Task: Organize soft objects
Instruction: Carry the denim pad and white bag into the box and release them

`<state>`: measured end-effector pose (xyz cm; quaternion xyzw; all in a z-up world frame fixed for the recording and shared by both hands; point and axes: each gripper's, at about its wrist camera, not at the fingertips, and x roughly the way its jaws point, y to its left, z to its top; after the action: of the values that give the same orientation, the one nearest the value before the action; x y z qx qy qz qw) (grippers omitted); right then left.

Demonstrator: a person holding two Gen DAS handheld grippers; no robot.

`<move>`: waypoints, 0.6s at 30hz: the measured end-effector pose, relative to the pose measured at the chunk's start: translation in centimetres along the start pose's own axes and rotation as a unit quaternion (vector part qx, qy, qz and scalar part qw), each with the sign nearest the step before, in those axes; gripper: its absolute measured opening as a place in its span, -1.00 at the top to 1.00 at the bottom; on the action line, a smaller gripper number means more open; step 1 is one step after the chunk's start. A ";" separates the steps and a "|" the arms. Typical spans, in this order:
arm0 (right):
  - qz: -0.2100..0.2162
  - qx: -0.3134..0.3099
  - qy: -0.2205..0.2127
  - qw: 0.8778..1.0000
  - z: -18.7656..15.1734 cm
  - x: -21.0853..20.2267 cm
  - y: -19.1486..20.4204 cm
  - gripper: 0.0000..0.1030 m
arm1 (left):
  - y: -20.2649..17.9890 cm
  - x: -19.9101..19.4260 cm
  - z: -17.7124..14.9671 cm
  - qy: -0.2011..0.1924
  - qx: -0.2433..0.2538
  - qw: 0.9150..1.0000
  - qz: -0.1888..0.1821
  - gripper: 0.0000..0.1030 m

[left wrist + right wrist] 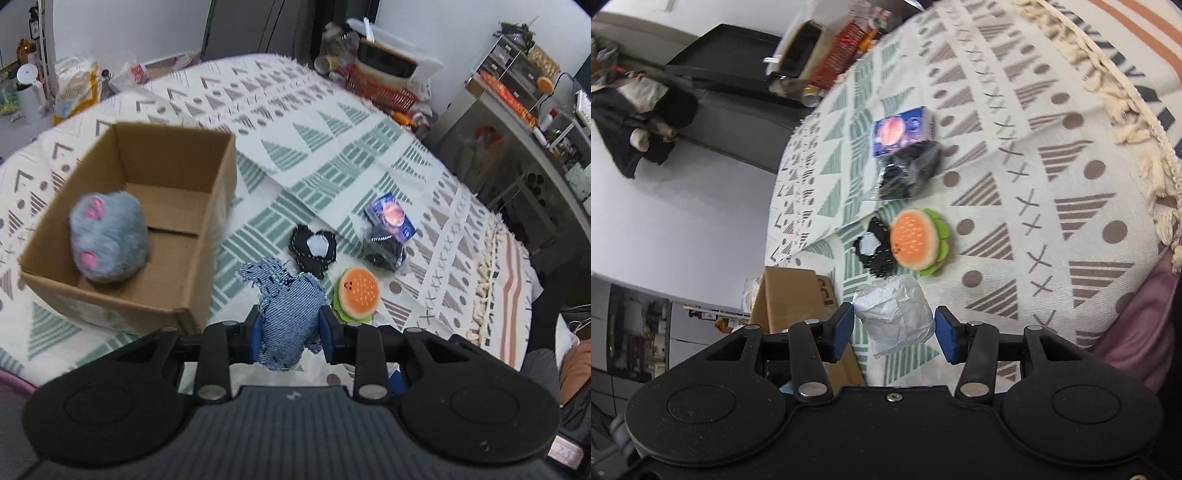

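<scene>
your left gripper [290, 328] has its fingers clamped on the denim toy [288, 314], held just beside the cardboard box [192, 236] where the grey plush [109, 238] sits. your right gripper [894, 332] has its fingers apart around the white crumpled bundle [895, 314], near the burger plush [918, 242].
</scene>
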<state>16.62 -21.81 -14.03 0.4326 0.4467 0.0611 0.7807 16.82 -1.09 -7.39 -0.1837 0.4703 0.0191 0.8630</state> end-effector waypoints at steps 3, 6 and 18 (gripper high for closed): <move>0.010 -0.020 -0.005 1.000 -0.5 -0.4 1.3 0.08 | 0.8 -1.4 0.4 -0.009 -0.003 1.000 -0.005 0.41; 0.024 -0.042 -0.012 0.999 -0.9 -1.0 2.6 0.08 | 2.0 -2.8 0.8 -0.023 -0.010 1.000 -0.010 0.41; 0.068 -0.113 -0.030 0.991 -2.7 -2.2 8.0 0.08 | 7.0 -6.5 2.6 -0.067 -0.056 0.996 -0.009 0.41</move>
<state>15.68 -16.26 -7.40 0.3726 0.3828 0.1517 0.8316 13.80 7.19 -2.88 -0.2339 0.4077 0.0497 0.8812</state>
